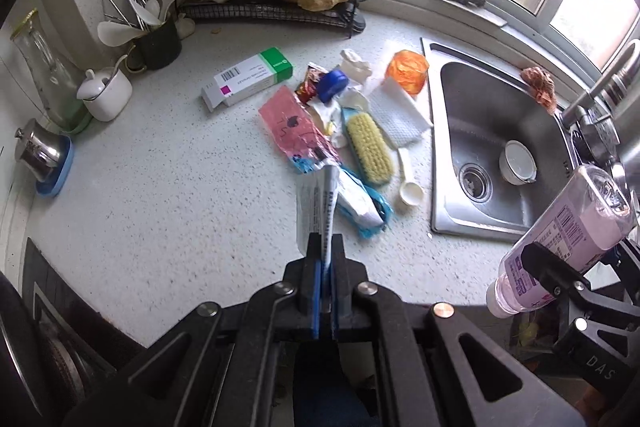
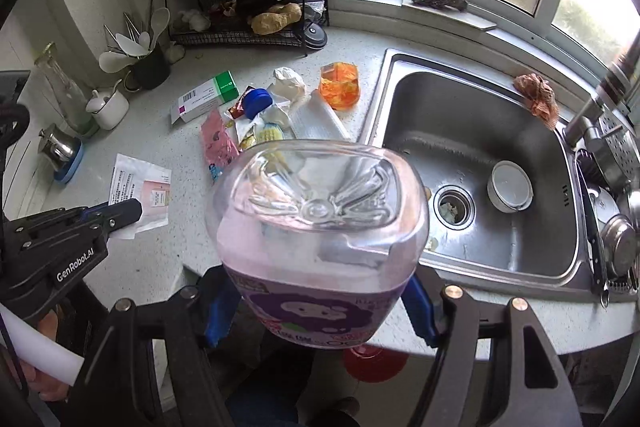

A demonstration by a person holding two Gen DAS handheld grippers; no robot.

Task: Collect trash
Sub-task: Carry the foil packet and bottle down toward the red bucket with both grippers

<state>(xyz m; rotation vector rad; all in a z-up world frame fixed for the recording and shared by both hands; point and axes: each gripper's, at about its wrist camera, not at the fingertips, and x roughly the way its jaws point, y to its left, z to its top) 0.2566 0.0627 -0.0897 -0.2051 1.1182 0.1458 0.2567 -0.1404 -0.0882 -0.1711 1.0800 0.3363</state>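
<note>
Overhead, both hands are loaded. Left gripper (image 1: 326, 247): fingers pressed together, pinching a flat white sachet (image 1: 316, 211) held above the countertop (image 1: 160, 227). Right gripper (image 2: 320, 307): fingers spread wide and clamped on a clear plastic bottle (image 2: 320, 227) with a purple label. Remaining litter (image 1: 320, 115) lies on the countertop beside the sink (image 1: 492, 131).

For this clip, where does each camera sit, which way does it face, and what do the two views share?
Left wrist: on the left gripper, looking steeply down at the counter clutter; its fingers pinch a flat sachet; the right gripper shows.
Right wrist: on the right gripper, facing down toward the sink; a plastic bottle fills its fingers; the left gripper and a hand show.
Shared: sink, green-ended box, orange cup.
</note>
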